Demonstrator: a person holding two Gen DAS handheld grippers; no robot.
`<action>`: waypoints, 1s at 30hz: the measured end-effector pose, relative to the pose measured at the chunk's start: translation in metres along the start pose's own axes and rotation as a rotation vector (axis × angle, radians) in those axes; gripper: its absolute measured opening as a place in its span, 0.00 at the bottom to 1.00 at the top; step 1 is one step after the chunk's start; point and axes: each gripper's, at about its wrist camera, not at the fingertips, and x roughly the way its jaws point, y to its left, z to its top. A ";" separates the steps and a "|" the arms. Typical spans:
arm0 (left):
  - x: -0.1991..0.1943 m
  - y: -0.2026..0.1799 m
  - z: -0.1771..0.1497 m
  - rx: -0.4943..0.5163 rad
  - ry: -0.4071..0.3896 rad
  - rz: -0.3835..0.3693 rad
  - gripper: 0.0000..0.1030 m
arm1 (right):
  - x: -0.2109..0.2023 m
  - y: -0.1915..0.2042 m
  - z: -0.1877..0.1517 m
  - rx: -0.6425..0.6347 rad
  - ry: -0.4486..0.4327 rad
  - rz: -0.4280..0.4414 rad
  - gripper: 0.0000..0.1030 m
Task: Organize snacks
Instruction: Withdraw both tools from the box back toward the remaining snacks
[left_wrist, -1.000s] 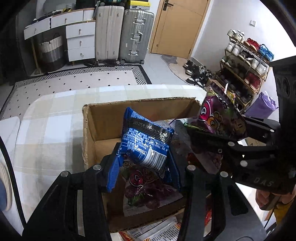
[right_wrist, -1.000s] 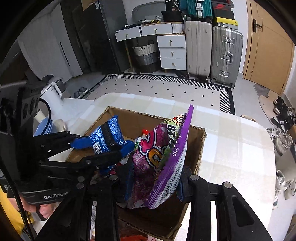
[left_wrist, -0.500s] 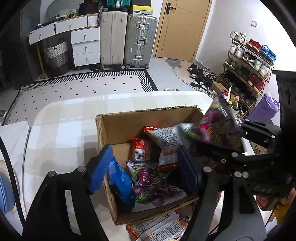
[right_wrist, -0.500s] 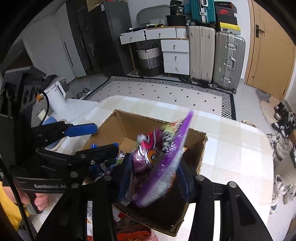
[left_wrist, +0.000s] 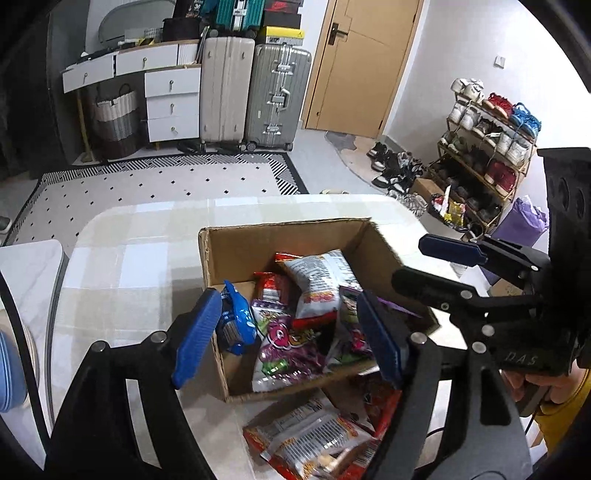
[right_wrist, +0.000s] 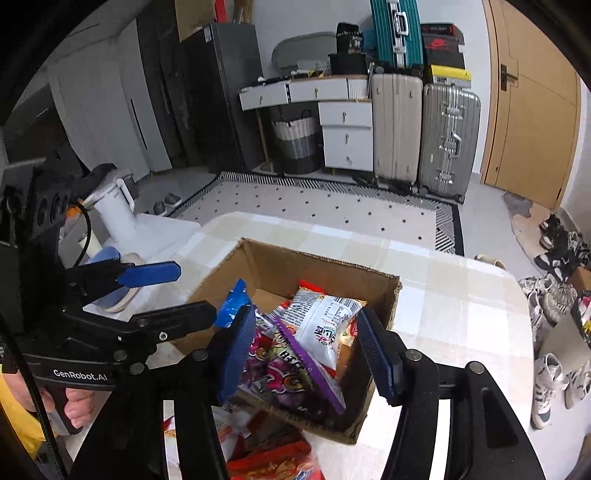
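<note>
"GenRobot.AI" on left tool (right_wrist: 155, 295); "DAS" on right tool (left_wrist: 424, 266).

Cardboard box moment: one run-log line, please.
left tool: open | right tool: open | cardboard box: holds snack bags | loose snack bags: table, beside box

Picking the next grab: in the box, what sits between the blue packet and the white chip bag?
In the left wrist view, a red packet stands between the blue packet and the white chip bag.

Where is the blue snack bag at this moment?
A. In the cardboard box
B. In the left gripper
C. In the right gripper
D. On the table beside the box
A: the blue snack bag lies inside the cardboard box, against its left wall; both grippers are open.
</note>
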 end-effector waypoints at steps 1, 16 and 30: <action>-0.009 -0.002 -0.004 0.003 -0.009 0.003 0.74 | -0.007 0.002 -0.001 0.000 -0.006 0.000 0.57; -0.160 -0.070 -0.052 0.060 -0.195 0.095 0.80 | -0.170 0.043 -0.045 0.094 -0.237 0.027 0.60; -0.286 -0.123 -0.125 0.151 -0.340 0.119 0.99 | -0.253 0.103 -0.139 0.063 -0.399 0.011 0.94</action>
